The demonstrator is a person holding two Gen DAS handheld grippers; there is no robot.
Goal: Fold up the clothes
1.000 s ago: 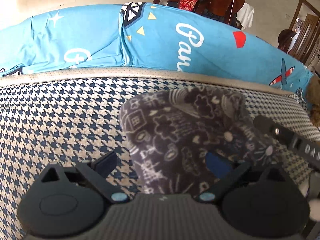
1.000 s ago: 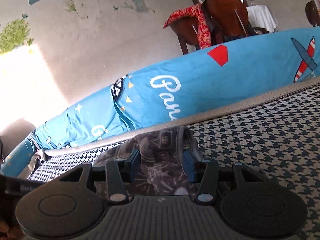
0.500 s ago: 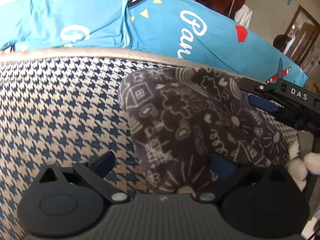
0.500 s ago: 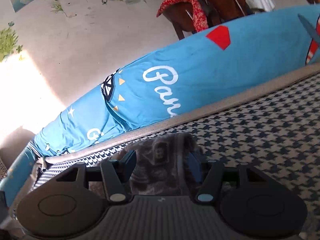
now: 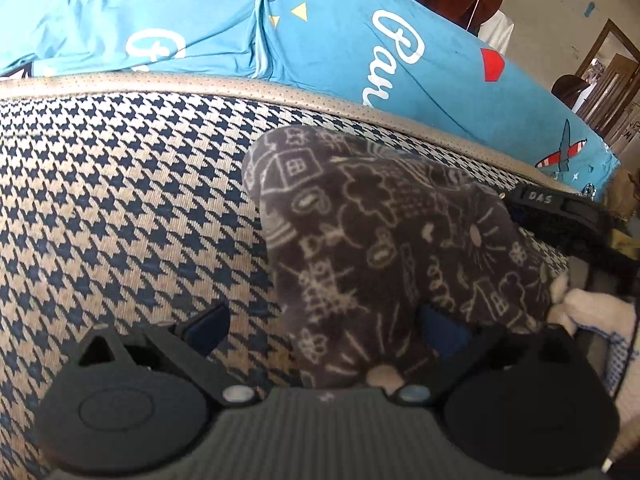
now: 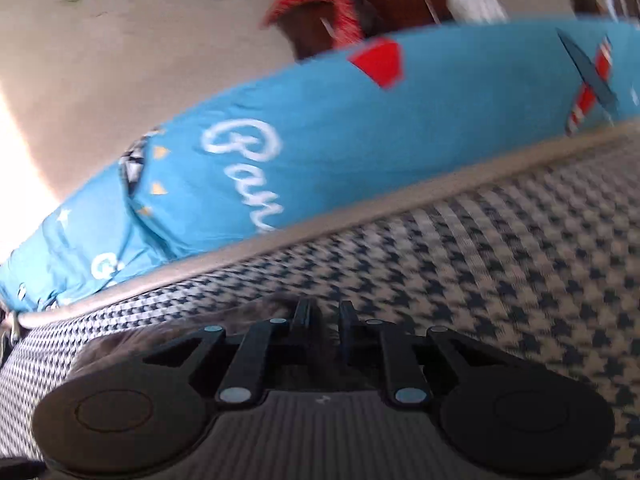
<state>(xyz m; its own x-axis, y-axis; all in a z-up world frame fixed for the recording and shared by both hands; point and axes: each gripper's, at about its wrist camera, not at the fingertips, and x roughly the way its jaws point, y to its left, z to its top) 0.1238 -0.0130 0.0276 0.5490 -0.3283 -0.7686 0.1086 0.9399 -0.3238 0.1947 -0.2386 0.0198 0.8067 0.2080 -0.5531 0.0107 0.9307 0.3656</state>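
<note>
blue cloth, white script: on the blue cloth (image 5: 340, 52) my left camera reads "Par", the rest cut off by the seat edge; my right camera (image 6: 320, 152) reads "Par" too, blurred.
blue cloth, second script: a big looping white letter (image 5: 154, 46) further left, maybe "G", can't tell.
my right gripper, label: "DAS" in pale letters on the black body of my right gripper (image 5: 538, 197), seen from my left camera.
other text: none readable.

Left gripper (image 5: 320, 328): black housing, ribbed grey centre, round side discs, silver rivets, blue-padded fingers (image 5: 208, 322).
</note>
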